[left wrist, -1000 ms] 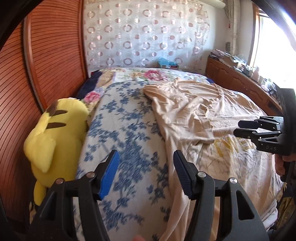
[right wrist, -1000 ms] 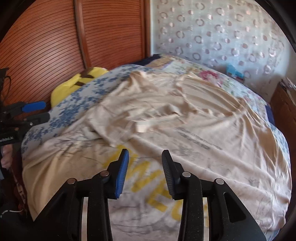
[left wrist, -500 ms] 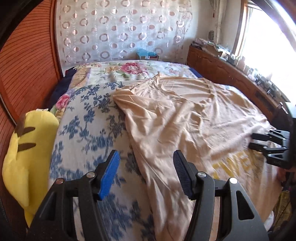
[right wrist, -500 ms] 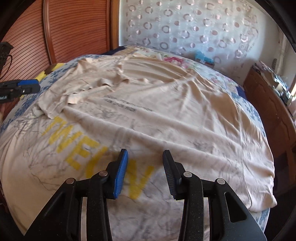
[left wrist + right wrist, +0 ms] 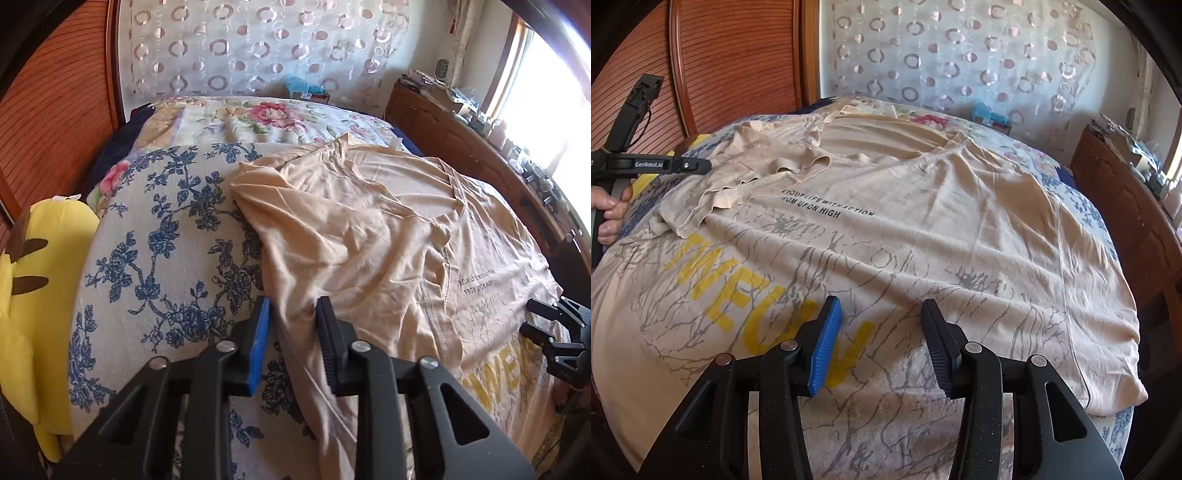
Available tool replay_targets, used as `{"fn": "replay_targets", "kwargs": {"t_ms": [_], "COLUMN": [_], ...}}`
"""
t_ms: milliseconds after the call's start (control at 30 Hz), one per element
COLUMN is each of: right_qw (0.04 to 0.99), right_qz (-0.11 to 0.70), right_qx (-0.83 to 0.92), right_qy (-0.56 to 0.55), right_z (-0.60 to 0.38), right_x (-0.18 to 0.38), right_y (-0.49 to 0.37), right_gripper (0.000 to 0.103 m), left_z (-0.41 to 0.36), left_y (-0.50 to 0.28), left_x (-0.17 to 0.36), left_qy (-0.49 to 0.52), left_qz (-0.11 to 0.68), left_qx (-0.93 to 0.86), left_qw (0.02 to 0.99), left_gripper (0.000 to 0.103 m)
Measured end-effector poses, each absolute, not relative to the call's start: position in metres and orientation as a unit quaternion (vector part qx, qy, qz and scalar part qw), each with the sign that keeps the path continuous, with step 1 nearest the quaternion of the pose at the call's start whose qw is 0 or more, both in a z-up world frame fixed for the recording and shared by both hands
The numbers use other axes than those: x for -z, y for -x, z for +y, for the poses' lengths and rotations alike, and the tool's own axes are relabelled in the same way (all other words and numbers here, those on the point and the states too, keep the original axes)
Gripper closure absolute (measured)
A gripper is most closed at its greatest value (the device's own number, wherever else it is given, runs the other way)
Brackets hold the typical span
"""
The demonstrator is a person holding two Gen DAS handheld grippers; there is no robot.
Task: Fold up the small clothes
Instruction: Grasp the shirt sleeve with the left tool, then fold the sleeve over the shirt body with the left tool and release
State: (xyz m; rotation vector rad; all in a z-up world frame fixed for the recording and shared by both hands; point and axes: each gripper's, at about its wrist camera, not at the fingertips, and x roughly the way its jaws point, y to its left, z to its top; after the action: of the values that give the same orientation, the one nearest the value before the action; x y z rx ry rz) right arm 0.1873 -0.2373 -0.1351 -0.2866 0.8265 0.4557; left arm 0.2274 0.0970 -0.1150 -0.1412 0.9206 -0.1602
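Observation:
A beige T-shirt (image 5: 369,229) with yellow letters and a grey crackle print lies spread face up on the bed; its left sleeve (image 5: 738,188) is folded in over the chest. My left gripper (image 5: 293,314) is at the shirt's left side edge, and its jaws are closing with that edge between the pads; a gap still shows beside the blue pad. In the right wrist view it (image 5: 701,165) sits at far left, held by a hand (image 5: 609,210). My right gripper (image 5: 881,314) hovers over the yellow lettering, jaws opening, gripping nothing.
A blue-flowered bedspread (image 5: 166,240) lies under the shirt. A yellow plush toy (image 5: 33,295) leans at the bed's left edge against ribbed wooden panels (image 5: 55,129). A cluttered wooden sideboard (image 5: 461,147) runs along the right side under a window. A patterned curtain hangs behind.
My left gripper moved right onto the shirt's left edge and its jaws narrowed around it. My right gripper's jaws widened a little, and its view tilted slightly.

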Motion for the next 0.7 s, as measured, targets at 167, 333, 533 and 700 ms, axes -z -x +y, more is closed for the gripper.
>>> {"fn": "replay_targets", "kwargs": {"t_ms": [167, 333, 533, 700], "right_qw": [0.881, 0.881, 0.881, 0.881], "right_qz": [0.396, 0.395, 0.397, 0.399], "right_qx": [-0.218, -0.217, -0.217, -0.217], "right_qy": [0.139, 0.141, 0.138, 0.133], "right_z": [-0.237, -0.237, -0.236, -0.239], "right_x": [0.135, 0.135, 0.136, 0.137], "right_y": [-0.187, -0.188, -0.188, -0.188], "right_gripper": [0.057, 0.057, 0.055, 0.053], "left_z": [0.097, 0.114, 0.101, 0.084], "left_y": [-0.229, -0.228, -0.224, -0.201], "left_x": [0.11, 0.104, 0.095, 0.072], "left_qy": [0.039, 0.043, 0.017, -0.001], "left_qz": [0.433, 0.426, 0.427, 0.397], "left_qx": [0.06, 0.054, 0.078, 0.097], "left_qw": [0.899, 0.902, 0.901, 0.913], "left_gripper": [0.101, 0.101, 0.098, 0.069]}}
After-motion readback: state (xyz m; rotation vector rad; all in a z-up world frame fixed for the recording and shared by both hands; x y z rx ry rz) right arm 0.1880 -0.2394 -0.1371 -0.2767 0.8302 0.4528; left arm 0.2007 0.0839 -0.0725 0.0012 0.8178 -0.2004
